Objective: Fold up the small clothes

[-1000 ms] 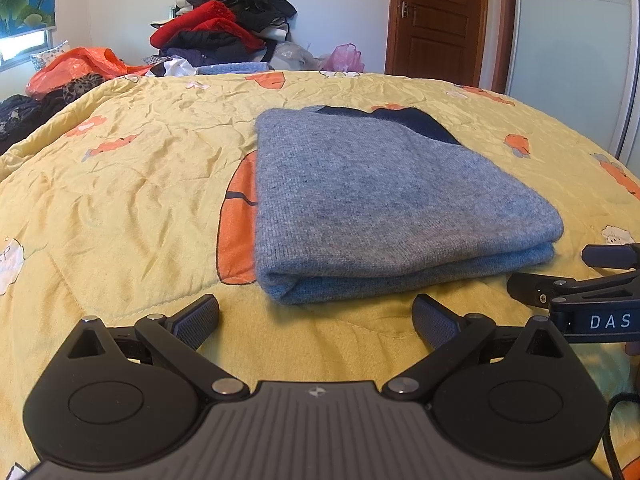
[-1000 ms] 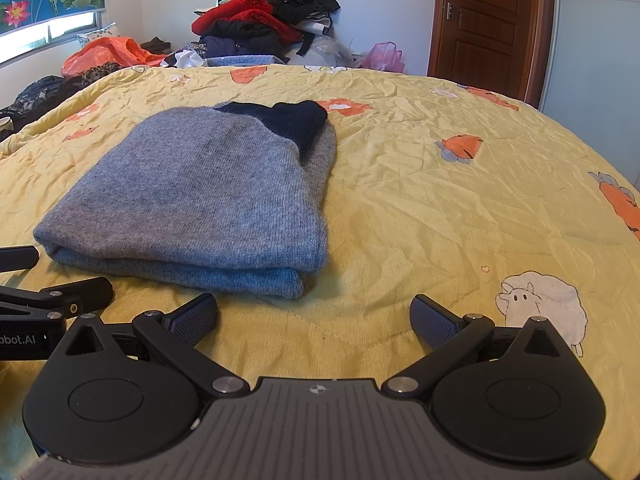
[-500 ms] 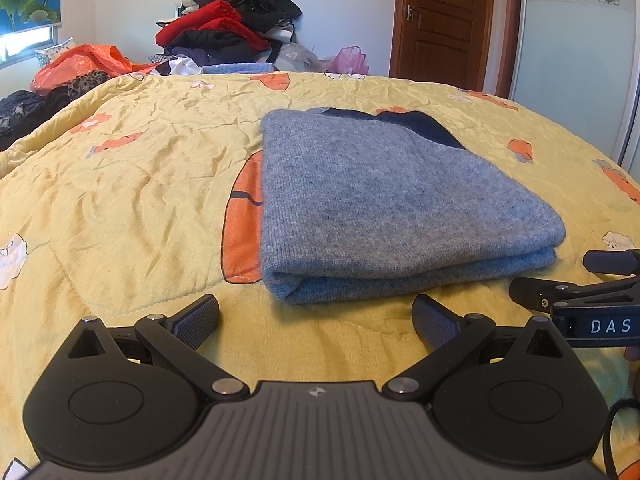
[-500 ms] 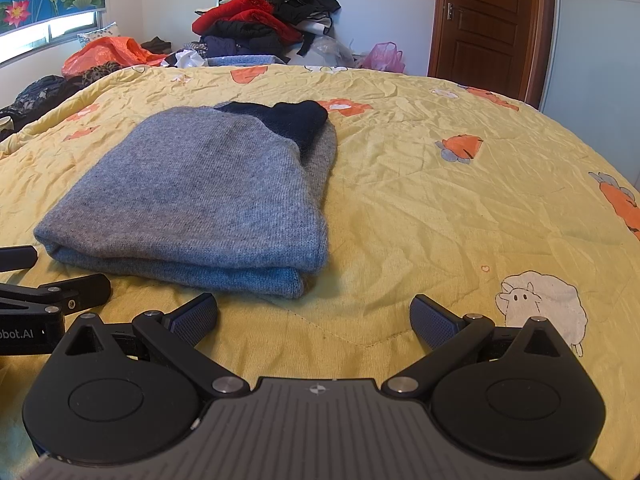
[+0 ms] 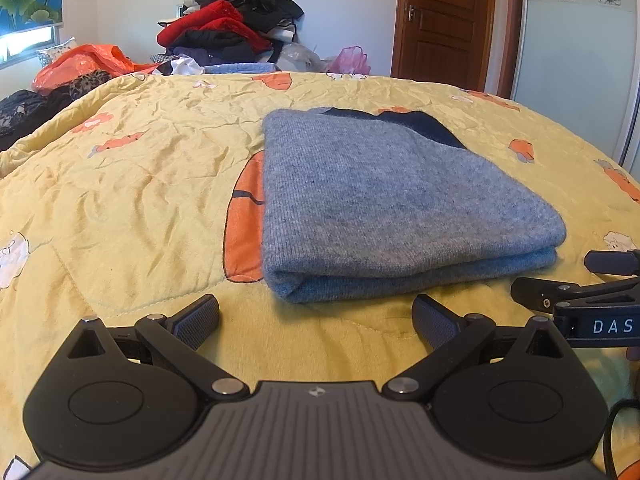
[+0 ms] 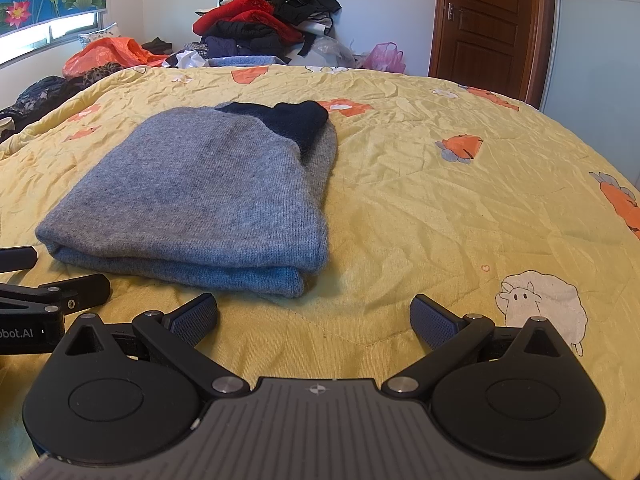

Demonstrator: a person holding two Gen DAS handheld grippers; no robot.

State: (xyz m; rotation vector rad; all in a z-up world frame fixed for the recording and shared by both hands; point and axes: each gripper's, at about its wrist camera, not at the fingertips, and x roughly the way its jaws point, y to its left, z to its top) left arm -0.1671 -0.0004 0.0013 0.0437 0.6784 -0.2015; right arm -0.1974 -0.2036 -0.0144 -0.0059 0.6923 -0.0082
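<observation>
Grey folded sweater (image 5: 392,208) lies on our yellow quilt (image 5: 120,200), nothing blocking it. Our left gripper (image 5: 316,316) and right gripper (image 6: 314,316) gape empty just before it; a clothes pile (image 6: 272,20) sits beyond.

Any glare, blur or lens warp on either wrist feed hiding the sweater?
Left wrist: grey sweater sharp and evenly daylit; fisheye bows the yellow quilt. Right wrist: the sweater equally sharp; window bright, no glare on the cloth.
</observation>
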